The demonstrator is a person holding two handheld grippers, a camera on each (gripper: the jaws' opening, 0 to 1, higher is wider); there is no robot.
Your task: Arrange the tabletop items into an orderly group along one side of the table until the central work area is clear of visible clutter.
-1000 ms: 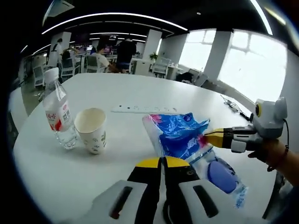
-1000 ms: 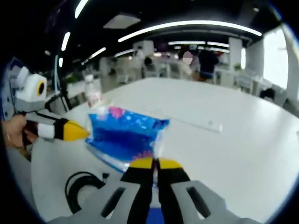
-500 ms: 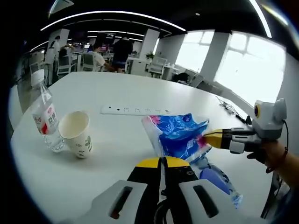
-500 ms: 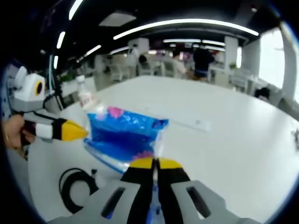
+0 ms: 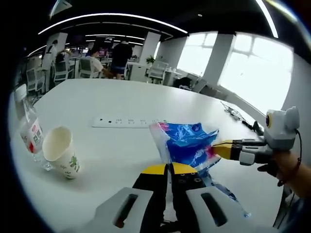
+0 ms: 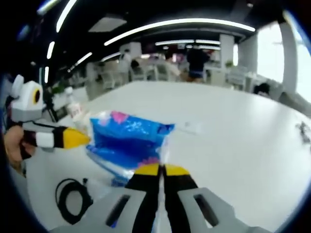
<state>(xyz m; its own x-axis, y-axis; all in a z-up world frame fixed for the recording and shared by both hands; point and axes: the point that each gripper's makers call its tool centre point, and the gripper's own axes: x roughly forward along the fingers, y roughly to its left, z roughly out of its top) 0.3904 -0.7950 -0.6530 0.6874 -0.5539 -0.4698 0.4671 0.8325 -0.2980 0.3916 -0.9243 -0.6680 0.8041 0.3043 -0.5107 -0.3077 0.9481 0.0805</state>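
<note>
Left gripper view. Our left gripper (image 5: 168,168) rises from the bottom edge, its yellow-tipped jaws clenched on the near edge of a blue plastic bag (image 5: 187,143). The bag is printed blue with pink patches at its corners and stands up crumpled above the white table (image 5: 126,104); a clear lower part with something blue inside trails toward the near right. The right gripper (image 5: 219,147) comes in from the right, its yellow tip pressed into the bag's right side, a hand (image 5: 286,167) behind it. To the far side of the bag a white power strip (image 5: 127,121) lies flat on the table. At the left, a paper cup (image 5: 60,151) with a green leaf print stands open-mouthed, just beside a clear water bottle (image 5: 30,133) with a red and white label; we cannot tell whether they touch. Office chairs, desks and people sit beyond the table's far edge; bright windows fill the right.

Right gripper view. The right gripper (image 6: 160,170) rises from the bottom, jaws grasping the bag (image 6: 129,138) at its near right corner. The left gripper (image 6: 73,138) enters from the left, tip at the bag's left edge. A coiled black cable (image 6: 73,194) lies on the table (image 6: 233,126) at the near left. The power strip's end (image 6: 189,127) pokes out past the bag on the far right side. The bottle (image 6: 74,108) stands blurred, far left.
</note>
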